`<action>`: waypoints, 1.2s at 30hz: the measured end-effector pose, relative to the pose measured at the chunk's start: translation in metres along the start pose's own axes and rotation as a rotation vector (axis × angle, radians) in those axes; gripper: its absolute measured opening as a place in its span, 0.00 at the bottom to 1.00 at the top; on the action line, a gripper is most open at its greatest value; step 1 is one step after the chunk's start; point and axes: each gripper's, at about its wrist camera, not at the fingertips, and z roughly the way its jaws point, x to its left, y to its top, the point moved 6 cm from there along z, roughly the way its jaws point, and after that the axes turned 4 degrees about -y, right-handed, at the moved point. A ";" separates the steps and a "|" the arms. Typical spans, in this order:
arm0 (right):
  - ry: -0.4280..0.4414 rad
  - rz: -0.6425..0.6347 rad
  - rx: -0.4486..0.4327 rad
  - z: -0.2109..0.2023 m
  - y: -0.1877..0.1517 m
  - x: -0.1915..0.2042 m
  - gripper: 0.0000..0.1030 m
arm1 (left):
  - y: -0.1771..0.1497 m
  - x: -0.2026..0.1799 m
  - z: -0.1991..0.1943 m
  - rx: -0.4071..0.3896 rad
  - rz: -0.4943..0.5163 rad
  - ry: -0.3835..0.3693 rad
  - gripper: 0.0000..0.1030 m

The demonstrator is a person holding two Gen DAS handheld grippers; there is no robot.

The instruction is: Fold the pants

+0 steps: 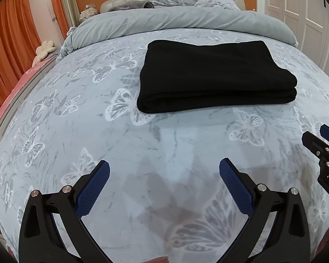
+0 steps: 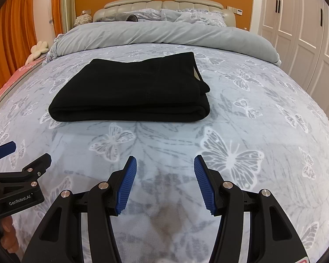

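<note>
Lying folded on the bed (image 1: 98,131), black pants (image 1: 215,74); both tools (image 1: 164,171) (image 2: 165,164) gape empty

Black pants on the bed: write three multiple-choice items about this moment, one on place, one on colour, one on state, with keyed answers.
1. Where do the pants lie?
A. On the butterfly-print bedspread, ahead of both claws
B. On the pillows by the headboard
C. Hanging on the wardrobe door

2. What colour are the claw pads?
A. Red
B. Blue
C. White

3. What state are the pants and claws in?
A. Pants spread flat, both claws shut on them
B. Pants bunched in the left claw
C. Pants folded into a layered rectangle, both claws open and apart from them

Answers:
1. A, the pants rest mid-bed on the printed cover, short of the rolled duvet.
2. B, the ribbed pads on the fingers are blue.
3. C, stacked layers show at the near edge; the left claw and right claw gape over bare bedspread.
</note>
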 end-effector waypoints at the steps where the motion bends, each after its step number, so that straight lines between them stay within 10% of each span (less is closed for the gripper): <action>1: 0.003 -0.001 0.000 0.000 0.000 0.000 0.52 | 0.000 0.000 0.000 0.000 0.000 -0.001 0.95; 36: 0.002 -0.010 0.005 0.002 -0.004 0.000 0.52 | -0.007 -0.007 0.001 -0.006 0.015 -0.026 0.95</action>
